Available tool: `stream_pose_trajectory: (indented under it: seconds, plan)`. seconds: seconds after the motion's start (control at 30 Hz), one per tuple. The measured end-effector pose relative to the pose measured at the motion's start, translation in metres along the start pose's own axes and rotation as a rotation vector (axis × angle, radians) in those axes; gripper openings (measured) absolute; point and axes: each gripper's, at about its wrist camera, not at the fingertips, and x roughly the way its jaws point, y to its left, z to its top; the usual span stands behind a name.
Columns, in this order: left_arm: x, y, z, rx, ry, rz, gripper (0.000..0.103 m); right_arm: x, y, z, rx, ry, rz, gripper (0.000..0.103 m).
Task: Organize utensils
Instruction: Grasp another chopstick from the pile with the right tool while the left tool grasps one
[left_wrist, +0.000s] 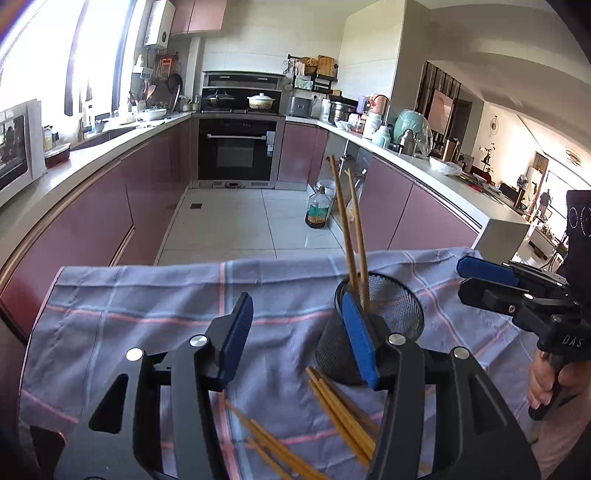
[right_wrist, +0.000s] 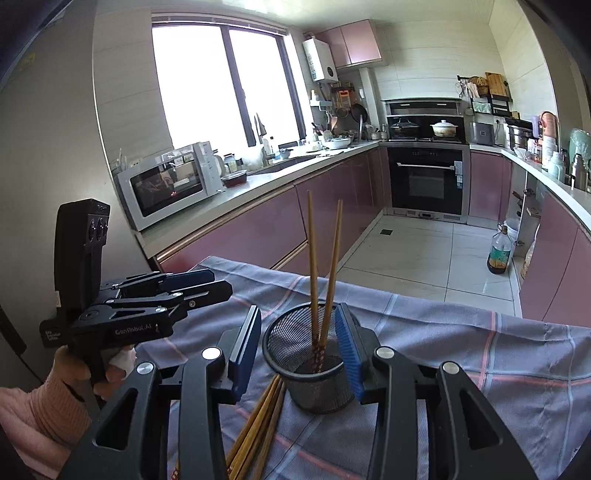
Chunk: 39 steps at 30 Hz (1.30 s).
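Note:
A black mesh cup (right_wrist: 310, 369) stands on a blue-grey checked cloth (right_wrist: 480, 350) with two wooden chopsticks (right_wrist: 325, 277) upright in it. Several loose chopsticks (right_wrist: 258, 417) lie on the cloth in front of the cup. My right gripper (right_wrist: 297, 354) is open and frames the cup. In the left wrist view the right gripper (left_wrist: 461, 278) stays short of the cup (left_wrist: 391, 306), to its right. My left gripper (left_wrist: 299, 339) is open over the cloth (left_wrist: 147, 295), left of the cup, above the loose chopsticks (left_wrist: 343, 410). Nothing is held.
The cloth-covered table ends at its far edge above a tiled kitchen floor. An oil bottle (left_wrist: 317, 210) stands on the floor by the right cabinets. A microwave (right_wrist: 170, 184) sits on the left counter. A hand in a pink sleeve (right_wrist: 55, 406) holds the left gripper (right_wrist: 221, 282).

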Motion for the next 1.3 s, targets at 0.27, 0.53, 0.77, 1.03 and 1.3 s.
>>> stream_pose_trajectory:
  seconds: [0.27, 0.53, 0.77, 1.03, 1.3]
  plan:
    - [0.007, 0.031, -0.09, -0.07, 0.242, -0.051, 0.05, 0.042, 0.012, -0.069, 0.043, 0.244, 0.049, 0.034]
    - [0.007, 0.024, -0.131, -0.065, 0.327, -0.113, 0.046, 0.06, 0.024, -0.097, 0.07, 0.324, 0.051, 0.024]
    - [0.03, 0.016, -0.123, -0.078, 0.353, -0.172, 0.041, 0.065, 0.031, -0.108, 0.11, 0.353, 0.089, 0.02]
    - [0.05, 0.006, -0.114, -0.053, 0.357, -0.221, 0.036, 0.063, 0.04, -0.115, 0.129, 0.362, 0.114, 0.02]
    - [0.045, 0.018, -0.117, -0.077, 0.355, -0.21, 0.034, 0.063, 0.031, -0.107, 0.129, 0.352, 0.06, 0.02]
